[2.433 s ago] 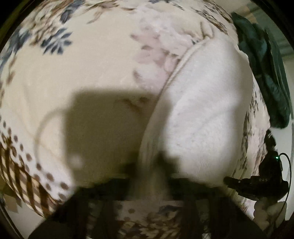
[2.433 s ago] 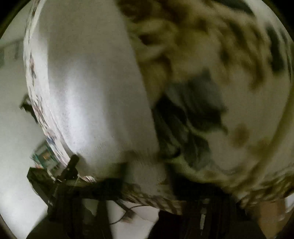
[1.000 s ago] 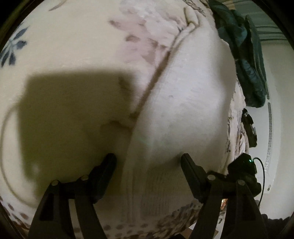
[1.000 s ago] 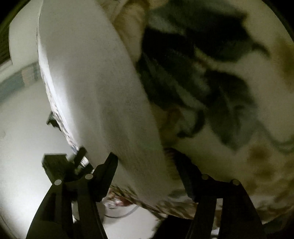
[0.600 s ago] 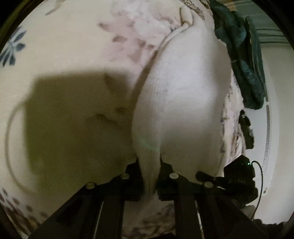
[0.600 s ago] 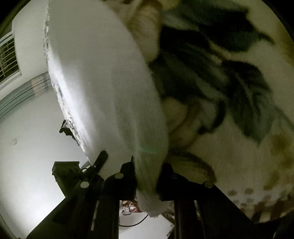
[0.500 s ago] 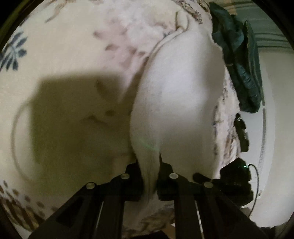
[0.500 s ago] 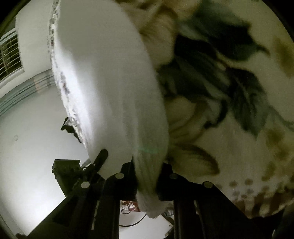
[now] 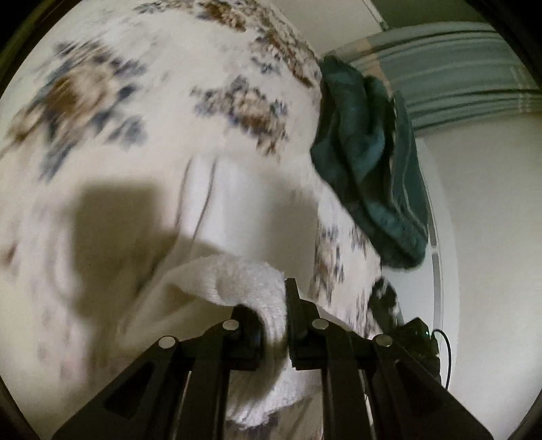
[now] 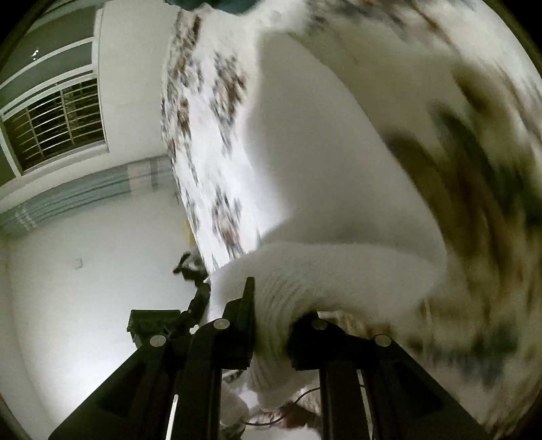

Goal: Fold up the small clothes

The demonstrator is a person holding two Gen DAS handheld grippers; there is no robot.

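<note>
White knit garment (image 9: 257, 291): edge now lifted off floral blanket (image 9: 101, 101), was flat 1 s ago; L gripper (image 9: 274, 325) & R gripper (image 10: 271, 325) both clamped on it; fold underway, prob. carrying edge over.

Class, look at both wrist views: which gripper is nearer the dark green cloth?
Left. The left gripper, shut on the white garment, has the green cloth just ahead to its right. From the right gripper the cloth sits far off at the frame's top edge.
</note>
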